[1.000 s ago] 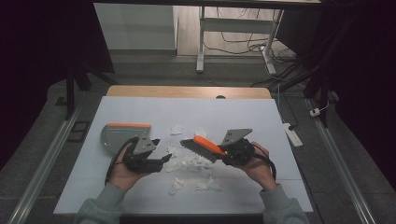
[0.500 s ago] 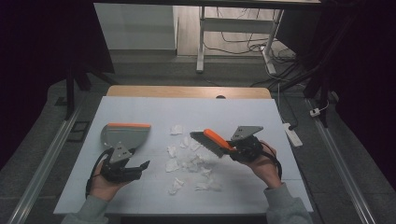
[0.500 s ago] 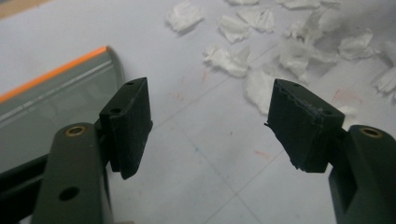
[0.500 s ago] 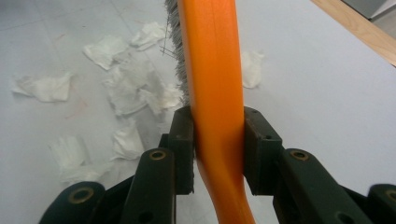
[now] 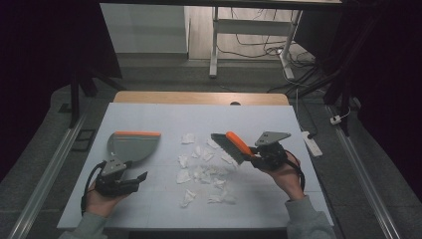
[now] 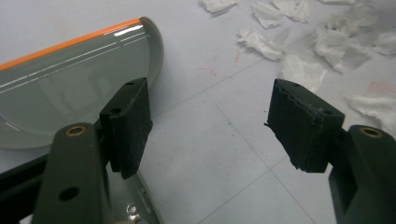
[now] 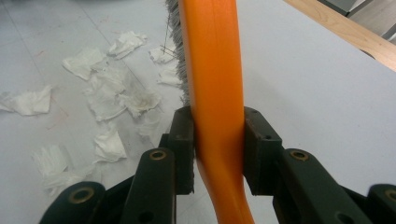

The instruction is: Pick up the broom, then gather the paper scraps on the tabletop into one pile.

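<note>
A grey dustpan (image 5: pixel 133 145) with an orange edge lies on the left of the white table (image 5: pixel 149 112). My left gripper (image 5: pixel 143 177) hovers just in front of the dustpan, open, with nothing between its jaws. In the left gripper view the gripper (image 6: pixel 210 100) stands wide over bare table beside the dustpan (image 6: pixel 70 79). My right gripper (image 5: pixel 258 154) is shut on the orange handle of a brush (image 5: pixel 238 143), its grey bristles pointing left over torn paper scraps (image 5: pixel 204 169). In the right gripper view both pads (image 7: pixel 184 140) press on the brush handle (image 7: pixel 212 70).
White paper scraps (image 7: pixel 116 98) are scattered over the table's middle, and they also lie ahead of the left gripper (image 6: pixel 299 70). A wooden strip (image 5: pixel 199 97) runs along the far table edge. A power strip (image 5: pixel 311 142) lies off the right side.
My left gripper has moved left and toward the near edge, away from the scraps, and sits lower. The right gripper has shifted slightly right with the brush.
</note>
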A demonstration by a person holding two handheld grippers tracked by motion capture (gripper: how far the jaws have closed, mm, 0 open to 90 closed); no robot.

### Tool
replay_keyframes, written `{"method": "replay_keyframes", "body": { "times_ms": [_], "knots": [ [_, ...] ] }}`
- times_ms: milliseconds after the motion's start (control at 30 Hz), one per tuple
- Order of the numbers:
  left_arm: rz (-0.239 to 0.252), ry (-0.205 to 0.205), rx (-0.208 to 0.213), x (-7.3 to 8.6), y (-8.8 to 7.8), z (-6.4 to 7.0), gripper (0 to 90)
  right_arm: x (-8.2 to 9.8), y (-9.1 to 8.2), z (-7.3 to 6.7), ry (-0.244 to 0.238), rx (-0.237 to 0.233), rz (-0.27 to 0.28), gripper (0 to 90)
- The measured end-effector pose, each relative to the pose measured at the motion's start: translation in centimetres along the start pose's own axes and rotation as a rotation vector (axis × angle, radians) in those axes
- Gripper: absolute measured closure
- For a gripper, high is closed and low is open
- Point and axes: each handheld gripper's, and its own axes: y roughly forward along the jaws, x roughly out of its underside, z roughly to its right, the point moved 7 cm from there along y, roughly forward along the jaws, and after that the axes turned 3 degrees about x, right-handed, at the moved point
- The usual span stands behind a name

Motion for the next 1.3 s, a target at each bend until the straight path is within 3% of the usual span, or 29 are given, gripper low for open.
{"method": "replay_keyframes", "body": {
  "times_ms": [400, 500, 567, 700, 933, 1000, 1067, 1133, 1300],
  "knots": [
    [-0.012, 0.028, 0.006, -0.2, 0.3, 0.1, 29.6, 0.2, 0.2, 1.3, 0.016, 0.038, -0.024, 68.2],
    [-0.002, 0.040, -0.021, -0.4, 0.6, 0.1, 29.0, -0.2, 0.4, 1.6, 0.031, 0.048, -0.032, 68.2],
    [-0.017, 0.062, -0.011, -0.4, 1.1, 0.3, 28.0, -0.9, 0.8, 1.9, 0.050, 0.054, -0.032, 68.3],
    [-0.068, 0.108, -0.006, 0.1, 1.9, 0.6, 25.6, -2.5, 3.0, 2.7, 0.018, 0.099, -0.118, 68.3],
    [-0.039, 0.105, -0.008, 0.5, 1.6, 0.2, 25.9, -4.6, 8.4, 5.2, -0.008, 0.142, -0.296, 68.4],
    [-0.026, 0.103, -0.012, 0.4, 1.4, 0.1, 26.3, -4.8, 9.6, 5.7, -0.030, 0.164, -0.343, 68.4],
    [-0.021, 0.101, -0.017, 0.4, 1.4, 0.1, 26.5, -4.9, 10.7, 6.0, -0.086, 0.204, -0.394, 68.5],
    [-0.021, 0.103, -0.021, 0.5, 1.4, 0.1, 26.6, -4.9, 11.7, 5.8, -0.124, 0.195, -0.436, 68.5],
    [-0.030, 0.095, -0.024, 0.8, 1.3, -0.2, 28.0, -5.4, 12.5, 5.2, -0.169, 0.178, -0.449, 68.7]
  ]
}}
